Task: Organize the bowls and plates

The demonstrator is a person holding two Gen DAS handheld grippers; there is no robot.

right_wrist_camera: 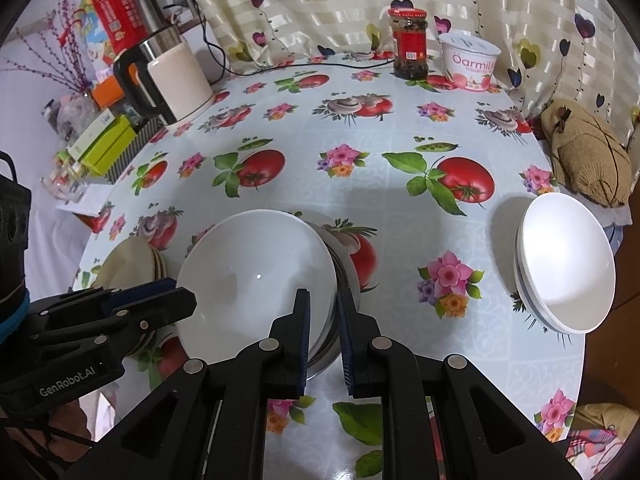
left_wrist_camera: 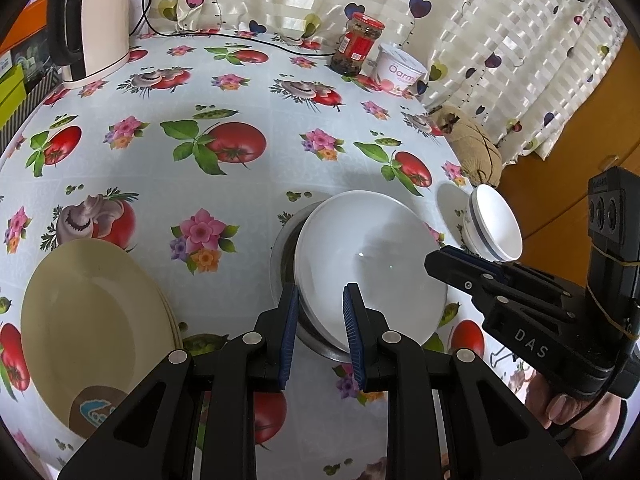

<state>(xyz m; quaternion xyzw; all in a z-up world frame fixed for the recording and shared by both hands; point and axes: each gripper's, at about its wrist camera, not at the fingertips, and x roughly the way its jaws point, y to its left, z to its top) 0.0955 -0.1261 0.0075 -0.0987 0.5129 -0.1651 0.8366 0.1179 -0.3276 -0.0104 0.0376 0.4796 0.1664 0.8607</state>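
Centrally on the round table's glossy tomato-and-flower oilcloth (left_wrist_camera: 224, 208) sits a stack made of a wide white ceramic plate (left_wrist_camera: 372, 264) resting tilted in a shallow steel bowl (left_wrist_camera: 280, 256); its far edge is raised toward twelve o'clock in the left wrist view. Both tools meet at this stack. The left gripper (left_wrist_camera: 322, 336), with black arms and blue ribbed pads, stands spread, its two fingers straddling the near rim of the white plate at six o'clock, one pad outside by the steel rim and one over the plate's face; whether the pads press on the rim cannot be told. The right gripper (right_wrist_camera: 323, 334) shows in its own view with jaws drawn nearly together, the stack's rim at five o'clock running between the pads; which rim they pinch cannot be told. From the left view its black body (left_wrist_camera: 516, 300) comes in at three o'clock, held by a hand (left_wrist_camera: 576, 412).

At eight o'clock of the stack in the left view lie stacked cream-yellow plates (left_wrist_camera: 96, 328). At two o'clock of it stand nested small white bowls with a dark blue band (left_wrist_camera: 490, 224), tilted, close to the table's edge. Far across the table, at twelve to one o'clock, stand a red-lidded glass jar (left_wrist_camera: 358, 46) and a white yogurt tub (left_wrist_camera: 400, 68); a cream electric kettle with a black handle (left_wrist_camera: 94, 28) stands at ten o'clock. A tan burlap bundle (right_wrist_camera: 588, 152) lies past the table's rim at two o'clock in the right view.
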